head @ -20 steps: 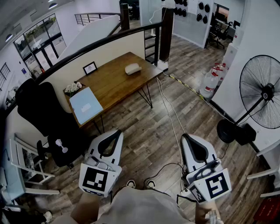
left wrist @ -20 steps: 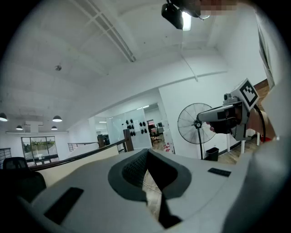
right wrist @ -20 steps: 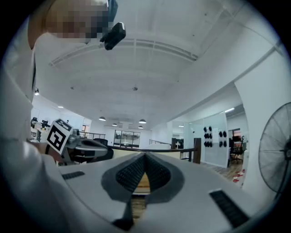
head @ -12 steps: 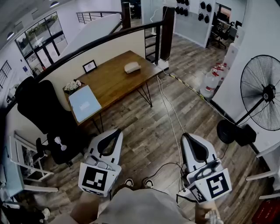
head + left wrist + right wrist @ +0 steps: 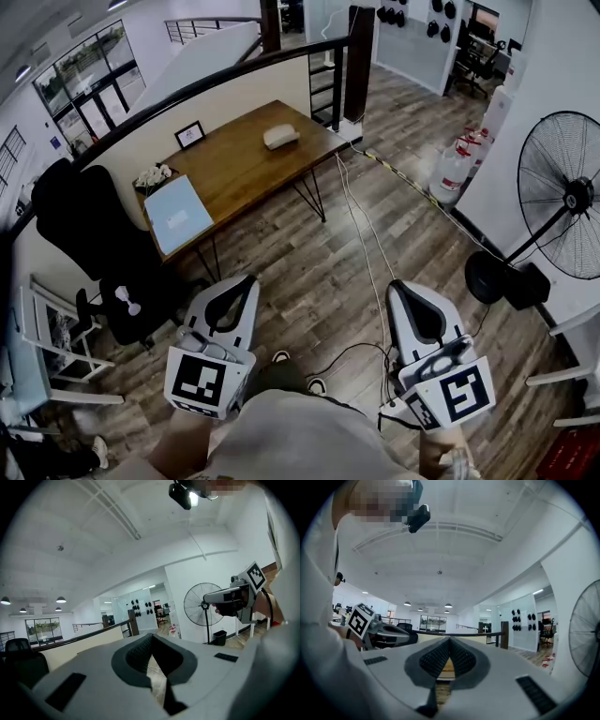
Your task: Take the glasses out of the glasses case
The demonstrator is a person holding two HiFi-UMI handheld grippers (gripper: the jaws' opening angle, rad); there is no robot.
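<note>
Left hand-held gripper [image 5: 244, 284] and right hand-held gripper [image 5: 401, 287] both closed, empty, carried level, likely for walk-up. Glasses case [image 5: 281, 138] on surface [image 5: 239, 178], well apart, untouched.

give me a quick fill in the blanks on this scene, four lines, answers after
1. The glasses case lies on the wooden ____.
2. The left gripper and the right gripper are both shut and hold ____.
3. The big fan stands at the head view's ____ side.
4. The office chair is ____ in colour.

Missing words: desk; nothing; right; black
</note>
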